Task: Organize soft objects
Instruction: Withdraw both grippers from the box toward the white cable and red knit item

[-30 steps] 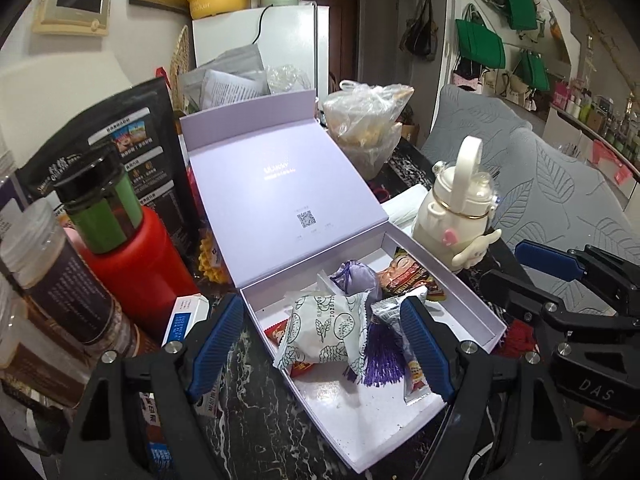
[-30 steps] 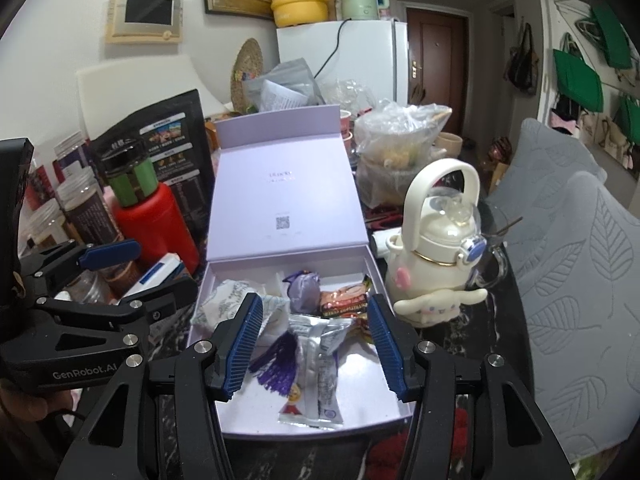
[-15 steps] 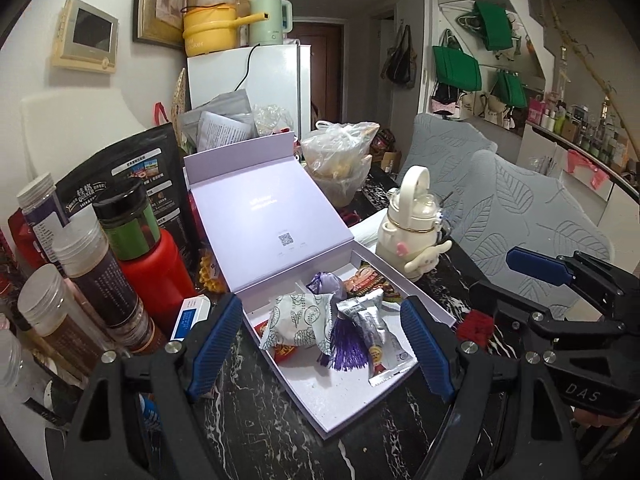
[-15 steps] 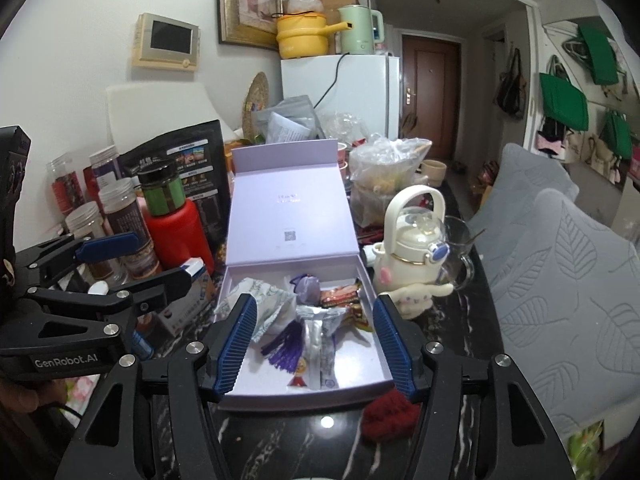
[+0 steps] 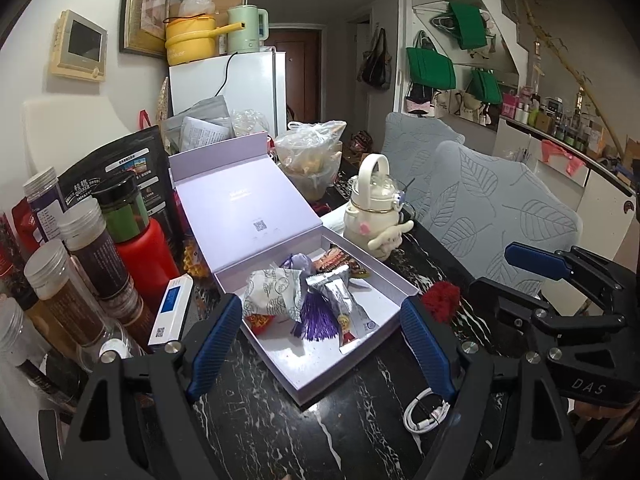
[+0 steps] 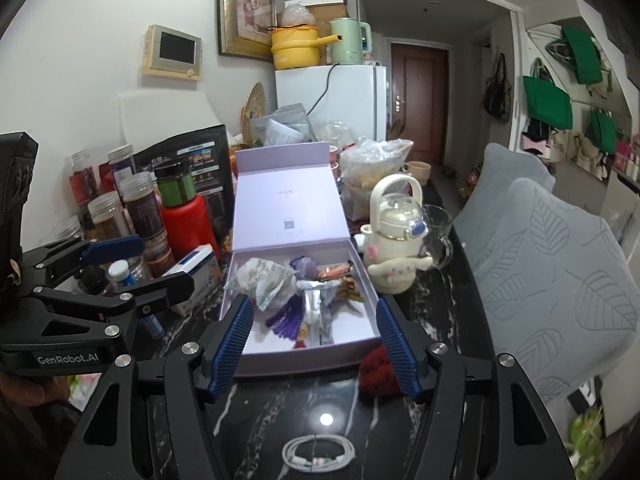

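Note:
An open lavender box (image 5: pixel 394 276) (image 6: pixel 304 357) lies on the black marble table with its lid up. Inside it are a leaf-print pouch (image 5: pixel 272 292) (image 6: pixel 264 276), a purple tassel sachet (image 5: pixel 316 316) (image 6: pixel 286 318), a silver snack packet (image 5: pixel 344 300) (image 6: pixel 316 308) and orange wrappers. A red knitted piece (image 5: pixel 440 300) (image 6: pixel 374 368) lies on the table by the box's near right corner. My left gripper (image 5: pixel 320 304) is open and empty, short of the box. The jaws of my right gripper (image 6: pixel 314 301) are opening with nothing between them, also short of the box.
Jars and a red bottle (image 5: pixel 144 248) crowd the table's left side beside a small blue-white carton (image 5: pixel 172 304). A white kettle-shaped bottle (image 5: pixel 372 216) stands right of the box. A coiled white cable (image 6: pixel 318 452) lies near me. Grey leaf-print chairs (image 5: pixel 500 216) stand on the right.
Both grippers have drawn back from the box and risen slightly, so the box looks smaller. The right jaws have widened. The red knitted piece and the cable have come into view.

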Action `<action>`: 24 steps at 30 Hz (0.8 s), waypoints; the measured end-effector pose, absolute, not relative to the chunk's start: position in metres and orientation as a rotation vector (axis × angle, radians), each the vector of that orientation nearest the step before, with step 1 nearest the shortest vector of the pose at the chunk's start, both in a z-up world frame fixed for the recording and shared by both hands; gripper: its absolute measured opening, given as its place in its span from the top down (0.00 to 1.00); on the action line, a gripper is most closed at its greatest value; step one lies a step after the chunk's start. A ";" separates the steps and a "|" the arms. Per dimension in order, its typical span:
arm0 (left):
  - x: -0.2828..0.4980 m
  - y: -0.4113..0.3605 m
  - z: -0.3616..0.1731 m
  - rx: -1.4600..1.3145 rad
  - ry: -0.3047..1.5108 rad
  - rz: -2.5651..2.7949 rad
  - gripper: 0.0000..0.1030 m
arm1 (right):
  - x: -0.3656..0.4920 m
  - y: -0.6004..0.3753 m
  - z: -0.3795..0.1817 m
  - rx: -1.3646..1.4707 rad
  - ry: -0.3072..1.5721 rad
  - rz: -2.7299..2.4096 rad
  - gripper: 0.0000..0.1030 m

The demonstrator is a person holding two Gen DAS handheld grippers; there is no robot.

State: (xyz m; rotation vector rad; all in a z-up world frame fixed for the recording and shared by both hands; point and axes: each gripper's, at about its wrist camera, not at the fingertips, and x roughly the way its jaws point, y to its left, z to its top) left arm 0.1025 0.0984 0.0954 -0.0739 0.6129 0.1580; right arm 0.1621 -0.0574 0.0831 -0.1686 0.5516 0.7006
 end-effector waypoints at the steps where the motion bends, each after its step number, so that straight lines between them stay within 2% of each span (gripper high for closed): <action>1: 0.100 0.096 0.095 -0.071 0.611 0.155 0.21 | 0.159 -0.060 0.082 -0.167 0.552 0.700 0.38; 24: 0.067 0.046 0.036 -0.036 0.696 0.031 0.21 | 0.120 -0.110 0.018 -0.127 0.657 0.620 0.38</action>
